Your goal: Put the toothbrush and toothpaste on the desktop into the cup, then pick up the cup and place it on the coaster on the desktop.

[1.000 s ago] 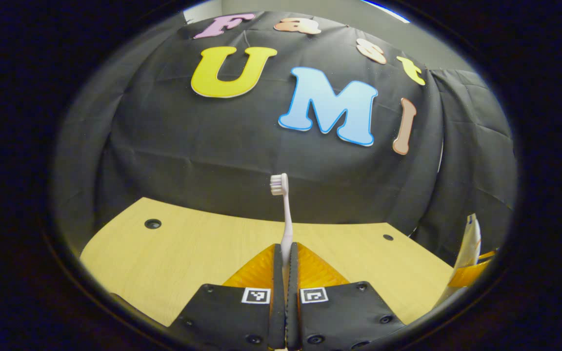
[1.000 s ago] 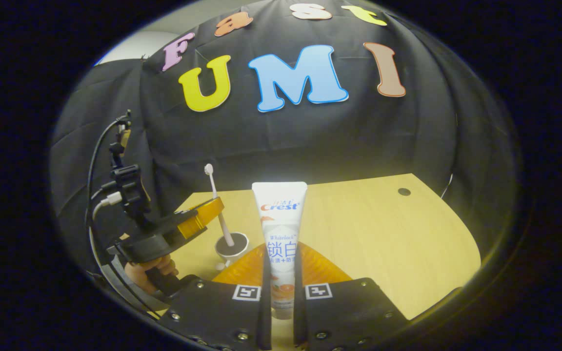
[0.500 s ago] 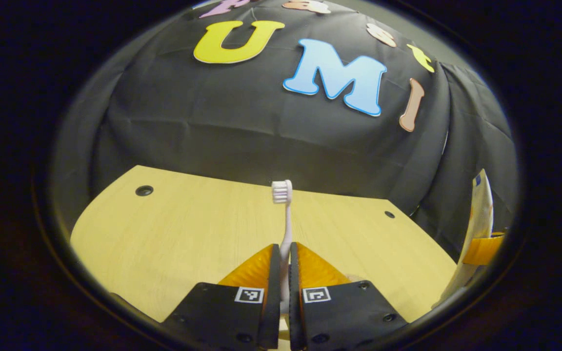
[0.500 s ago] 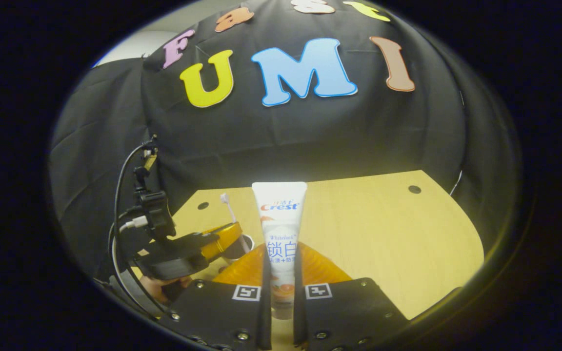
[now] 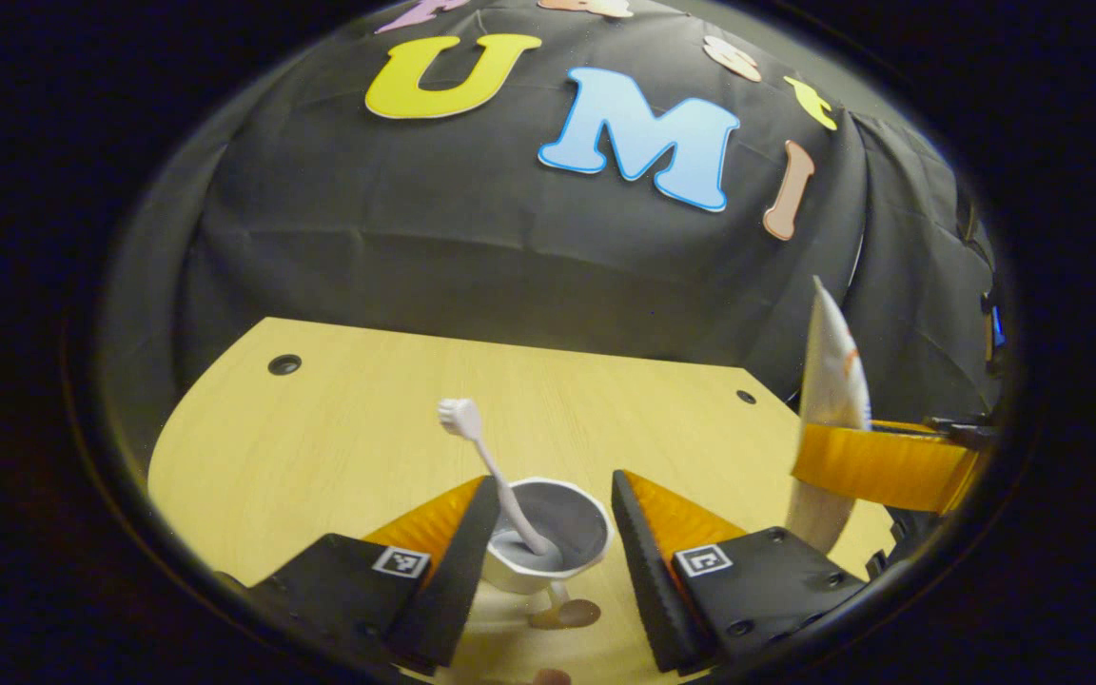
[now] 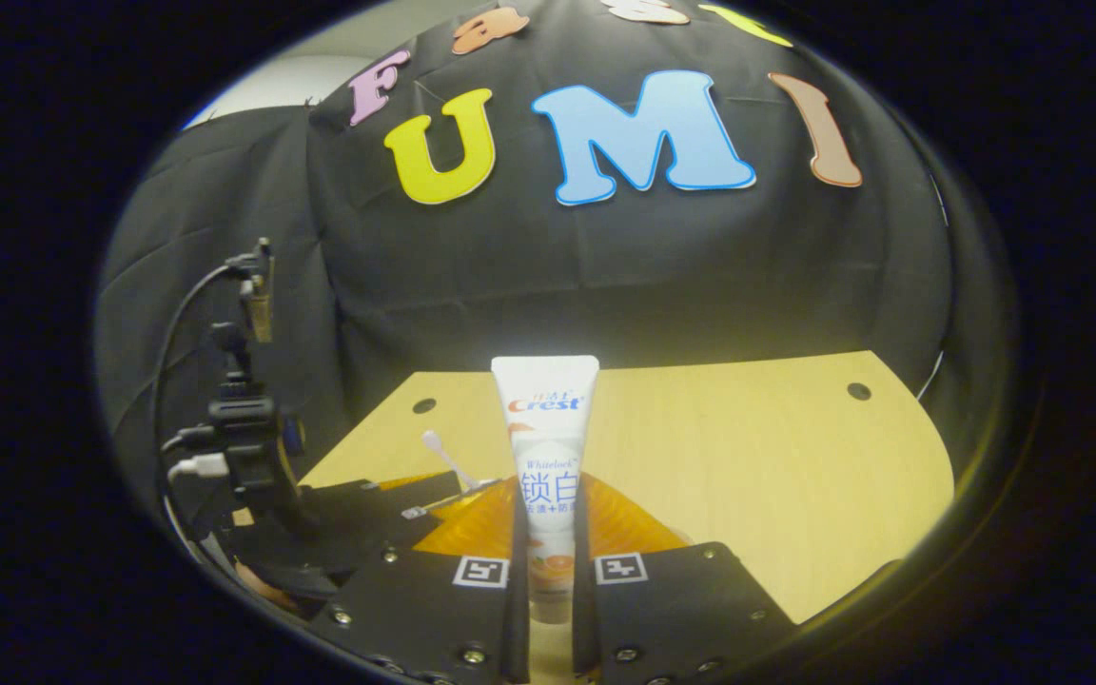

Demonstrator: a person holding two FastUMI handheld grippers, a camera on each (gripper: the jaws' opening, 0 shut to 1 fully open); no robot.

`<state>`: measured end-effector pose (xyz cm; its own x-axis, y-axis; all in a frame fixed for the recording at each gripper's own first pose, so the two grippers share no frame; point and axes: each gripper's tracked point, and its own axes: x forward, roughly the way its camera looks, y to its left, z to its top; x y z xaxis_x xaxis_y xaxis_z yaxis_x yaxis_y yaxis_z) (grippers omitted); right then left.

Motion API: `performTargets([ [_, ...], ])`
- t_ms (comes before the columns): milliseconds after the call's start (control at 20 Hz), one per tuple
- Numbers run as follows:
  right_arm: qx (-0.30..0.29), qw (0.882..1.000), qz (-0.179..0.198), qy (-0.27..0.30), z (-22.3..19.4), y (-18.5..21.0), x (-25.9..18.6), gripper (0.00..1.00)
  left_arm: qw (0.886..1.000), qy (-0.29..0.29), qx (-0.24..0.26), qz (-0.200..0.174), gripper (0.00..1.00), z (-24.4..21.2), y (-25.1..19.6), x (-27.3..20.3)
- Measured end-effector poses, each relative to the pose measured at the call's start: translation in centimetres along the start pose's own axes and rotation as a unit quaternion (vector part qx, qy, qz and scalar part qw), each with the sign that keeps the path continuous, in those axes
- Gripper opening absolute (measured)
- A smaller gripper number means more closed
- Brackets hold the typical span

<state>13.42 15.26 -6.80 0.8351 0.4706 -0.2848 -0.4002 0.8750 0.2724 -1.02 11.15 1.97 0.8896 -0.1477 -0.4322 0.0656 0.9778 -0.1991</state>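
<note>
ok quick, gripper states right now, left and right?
Left gripper: open, fingers either side of the cup; toothbrush stands in it, released.
Right gripper: shut on the toothpaste, tube upright.

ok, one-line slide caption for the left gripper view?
Left claw open around the cup, toothbrush leaning inside; toothpaste waits at right.

Right gripper (image 6: 548, 533) fingers clamping upright toothpaste (image 6: 545, 428), toothbrush (image 6: 441, 455) leaning beyond, wooden desktop (image 6: 748, 457)
</note>
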Motion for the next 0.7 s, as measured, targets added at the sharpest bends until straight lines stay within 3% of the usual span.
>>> performTargets([
  [200,-0.013,1.0,0.011,-0.023,1.6,0.8,2.9,0.18,1.0,0.014,-0.012,0.007,0.84,-0.6,0.1,-3.2],
  [450,0.006,0.998,0.055,-0.036,2.5,3.6,6.0,0.18,0.998,0.012,-0.053,0.025,0.84,-1.5,1.7,-6.6],
  [700,-0.019,0.997,0.065,-0.036,1.2,5.2,9.2,0.18,0.995,0.009,-0.08,0.054,0.84,-2.4,4.3,-9.3],
])
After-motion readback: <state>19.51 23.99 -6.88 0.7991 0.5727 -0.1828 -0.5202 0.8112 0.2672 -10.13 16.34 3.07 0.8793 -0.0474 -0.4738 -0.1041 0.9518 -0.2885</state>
